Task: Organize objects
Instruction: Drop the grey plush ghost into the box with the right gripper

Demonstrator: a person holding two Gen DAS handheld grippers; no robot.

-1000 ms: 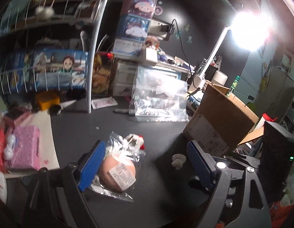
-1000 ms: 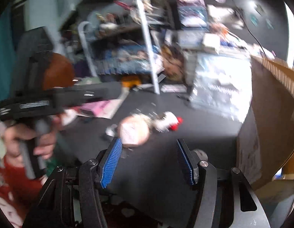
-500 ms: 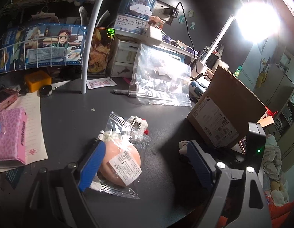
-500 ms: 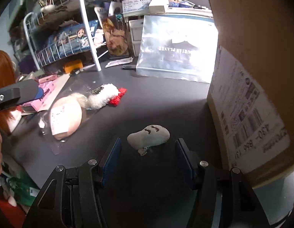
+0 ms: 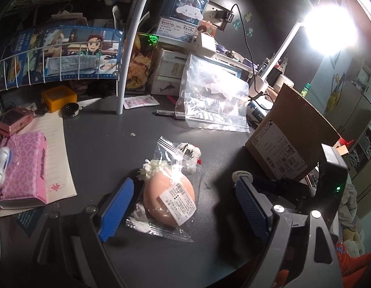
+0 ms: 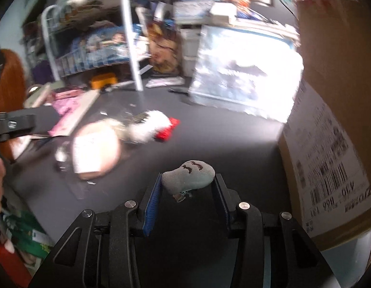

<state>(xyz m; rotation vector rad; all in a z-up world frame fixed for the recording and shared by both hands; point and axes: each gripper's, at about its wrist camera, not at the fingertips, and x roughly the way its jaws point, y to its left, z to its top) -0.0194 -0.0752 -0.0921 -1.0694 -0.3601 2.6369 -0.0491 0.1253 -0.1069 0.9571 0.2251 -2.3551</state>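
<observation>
The right gripper has just been closing its jaws, and the blue pads now press both sides of a small grey plush clip at six o'clock on the dark desk; its metal clasp is half hidden beneath it. The left gripper stands wide open around a bagged peach squishy, pads apart from the wrapper. At eleven o'clock of that, a white fluffy clip is blurred. A cardboard box, cut off at three o'clock, stands just beside the plush.
</observation>
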